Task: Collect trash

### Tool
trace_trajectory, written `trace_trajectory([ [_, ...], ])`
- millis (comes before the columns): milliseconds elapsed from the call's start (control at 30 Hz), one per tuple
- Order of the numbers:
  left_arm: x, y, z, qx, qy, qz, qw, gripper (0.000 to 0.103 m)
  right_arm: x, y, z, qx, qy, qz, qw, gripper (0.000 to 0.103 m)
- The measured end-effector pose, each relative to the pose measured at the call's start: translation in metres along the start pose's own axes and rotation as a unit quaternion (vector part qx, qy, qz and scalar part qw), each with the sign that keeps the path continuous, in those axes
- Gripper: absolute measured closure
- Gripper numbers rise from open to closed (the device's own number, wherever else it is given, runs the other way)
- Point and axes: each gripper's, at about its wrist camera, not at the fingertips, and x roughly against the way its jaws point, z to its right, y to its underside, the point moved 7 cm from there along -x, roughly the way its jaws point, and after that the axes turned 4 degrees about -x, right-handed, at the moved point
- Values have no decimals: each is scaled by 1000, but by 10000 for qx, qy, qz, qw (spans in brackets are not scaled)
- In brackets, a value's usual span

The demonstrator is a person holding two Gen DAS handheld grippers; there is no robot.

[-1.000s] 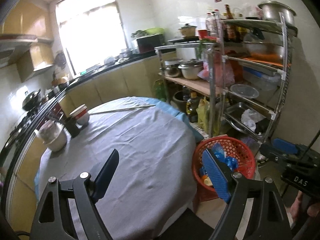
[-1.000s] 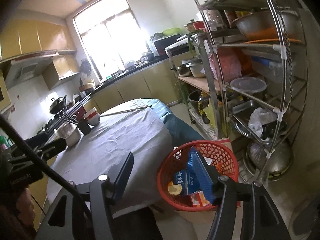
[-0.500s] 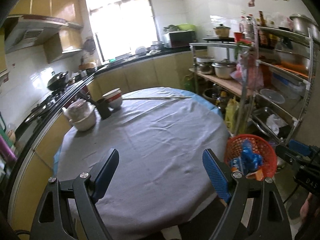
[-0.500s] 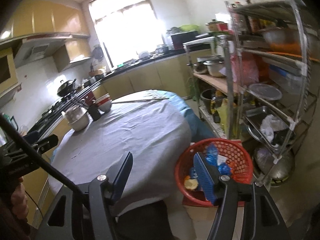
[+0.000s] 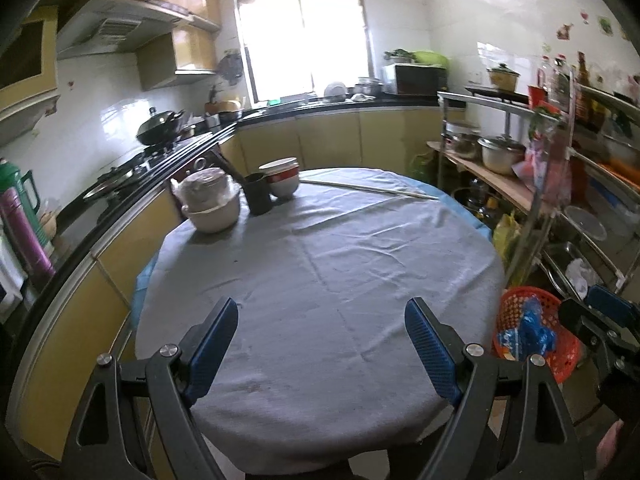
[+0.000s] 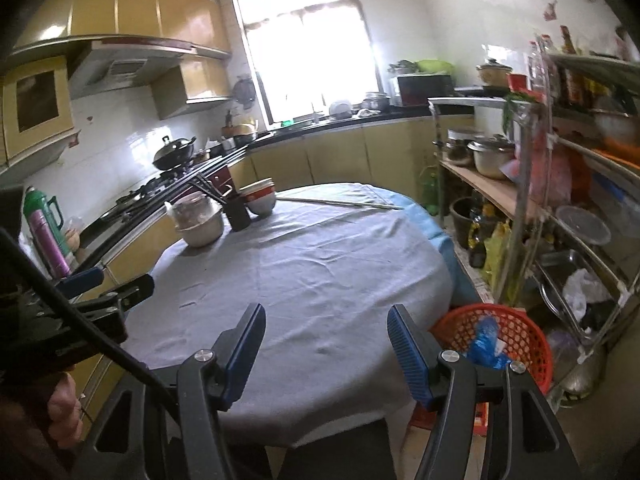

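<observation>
Left gripper (image 5: 320,344) hangs over the near edge of the round counter (image 5: 320,264), which is draped in a grey cloth. Its blue-padded fingers (image 5: 212,344) are spread wide with nothing between them. Right gripper (image 6: 326,350) sits over the same near edge, a little toward the shelving side; its fingers (image 6: 406,354) stand apart, less wide than the left pair, and grip nothing.

Each gripper shows in the other's view: the right one at the right border of the left wrist view (image 5: 600,320), the left one at the left border of the right wrist view (image 6: 92,292), with a hand (image 6: 64,412) below it.

Red basket (image 6: 508,336) stands on the floor just beside the counter, on the right, between the counter and the metal rack (image 6: 560,208). Trash lies inside it: crumpled blue wrappers (image 6: 486,340) are visible; the rest cannot be made out. In the left wrist view the same basket (image 5: 520,312) shows past the right finger, blue wrappers inside.

At the counter's far left: a white pot (image 5: 210,204) with a covered top, a dark cup (image 5: 258,194) just beside it, and stacked red-and-white bowls (image 5: 282,178) touching the cup. A long thin stick (image 5: 368,188) lies across the far edge. No loose trash is visible on the cloth.

Behind: stove with a lidded wok (image 5: 160,128), bright window (image 5: 300,32).
</observation>
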Motion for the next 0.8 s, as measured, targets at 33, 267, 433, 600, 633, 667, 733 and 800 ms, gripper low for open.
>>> trace_trajectory([
  [33,0,1,-5,42,-32,14,10000,17,0,0,-5,43,4,7,10000,36],
  [267,2,4,-28,252,-102,59,9996,17,-1,-4,-36,346,-46,33,9994,36],
  [433,2,5,-47,447,-204,83,9988,17,-3,-8,-60,519,-156,62,9985,36],
  [600,3,6,-65,576,-407,98,9975,17,-7,-11,-78,608,-286,55,9977,36],
  [633,3,6,-69,626,-464,111,9969,17,-8,-12,-82,636,-312,45,9975,36],
  [667,3,7,-73,653,-494,118,9966,17,-10,-12,-85,661,-337,41,9972,36],
  [733,4,7,-79,688,-553,121,9960,17,-11,-13,-91,714,-377,47,9967,36],
  [800,5,8,-85,713,-627,143,9954,17,-12,-13,-96,765,-419,44,9962,36],
])
